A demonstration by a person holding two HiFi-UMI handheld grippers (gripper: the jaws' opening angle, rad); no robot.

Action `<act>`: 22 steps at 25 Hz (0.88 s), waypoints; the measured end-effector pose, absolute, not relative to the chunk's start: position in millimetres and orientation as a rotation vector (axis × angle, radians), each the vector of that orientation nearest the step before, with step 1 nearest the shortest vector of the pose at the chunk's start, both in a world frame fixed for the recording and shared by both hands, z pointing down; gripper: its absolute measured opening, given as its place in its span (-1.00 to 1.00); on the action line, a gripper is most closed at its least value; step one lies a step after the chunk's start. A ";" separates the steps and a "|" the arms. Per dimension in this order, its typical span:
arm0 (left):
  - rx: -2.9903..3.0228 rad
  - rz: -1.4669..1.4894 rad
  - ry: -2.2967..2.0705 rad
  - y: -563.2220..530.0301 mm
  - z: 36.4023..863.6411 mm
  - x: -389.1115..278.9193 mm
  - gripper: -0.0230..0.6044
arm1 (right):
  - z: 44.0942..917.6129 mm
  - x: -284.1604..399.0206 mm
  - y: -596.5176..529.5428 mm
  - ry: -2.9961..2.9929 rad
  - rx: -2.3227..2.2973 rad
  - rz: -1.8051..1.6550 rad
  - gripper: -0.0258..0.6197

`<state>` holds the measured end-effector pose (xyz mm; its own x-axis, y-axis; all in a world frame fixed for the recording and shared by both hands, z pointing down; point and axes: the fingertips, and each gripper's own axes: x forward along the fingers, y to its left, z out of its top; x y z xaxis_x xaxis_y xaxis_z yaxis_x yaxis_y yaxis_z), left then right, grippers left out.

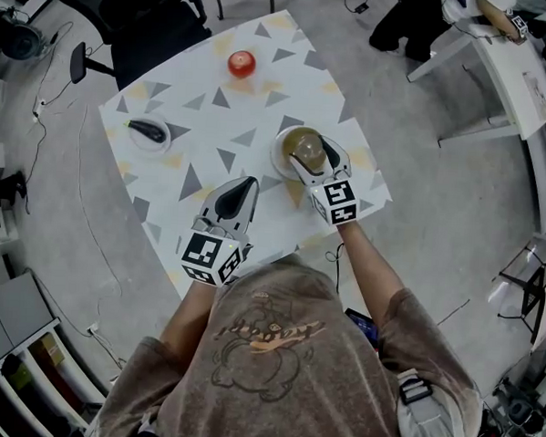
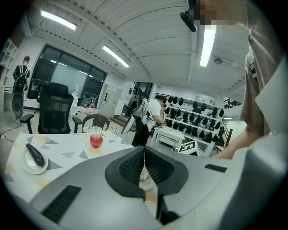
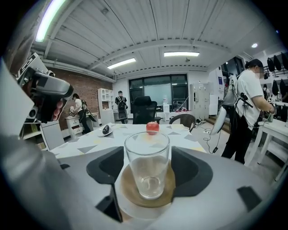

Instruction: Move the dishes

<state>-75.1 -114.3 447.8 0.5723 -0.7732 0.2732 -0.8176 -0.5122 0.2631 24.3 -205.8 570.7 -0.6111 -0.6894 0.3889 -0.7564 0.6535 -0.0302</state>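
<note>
A clear empty glass [image 3: 147, 164] stands on a brown coaster [image 3: 128, 186] on a white plate [image 1: 278, 155] at the table's right side. My right gripper [image 1: 305, 154] reaches over the plate, its jaws open on either side of the glass, pads close to its walls. My left gripper [image 1: 245, 186] hovers over the table's near middle, shut and empty, its pads [image 2: 155, 167] meeting. A small white dish [image 1: 164, 144] with a dark oblong thing [image 1: 147, 130] lies at the left. A red apple [image 1: 242, 63] sits at the far edge.
The table top [image 1: 214, 119] is white with grey and yellow triangles. A black office chair [image 1: 151, 19] stands beyond it and a white bench [image 1: 499, 83] to the right. A person [image 3: 246, 112] stands at that bench. Shelves [image 1: 9, 373] line the lower left.
</note>
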 end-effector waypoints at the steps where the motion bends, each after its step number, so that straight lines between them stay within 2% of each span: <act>1: 2.445 0.173 -1.292 -114.5 448.5 -75.4 -0.86 | 570.8 23.1 -206.5 -2.530 1.144 0.268 0.05; 8: 2.437 0.179 -1.296 -115.7 450.8 -77.0 -0.86 | 570.2 21.7 -210.2 -2.530 1.140 0.257 -0.04; 22: 2.430 0.176 -1.297 -117.5 452.3 -73.6 -0.86 | 562.2 24.1 -210.1 -2.544 1.100 0.240 -0.04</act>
<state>-73.6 -117.5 452.3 0.5664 -0.7738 0.2835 -0.8214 -0.5022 0.2703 24.1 -210.1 562.2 -0.6331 -0.6699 0.3879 -0.7305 0.6828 -0.0132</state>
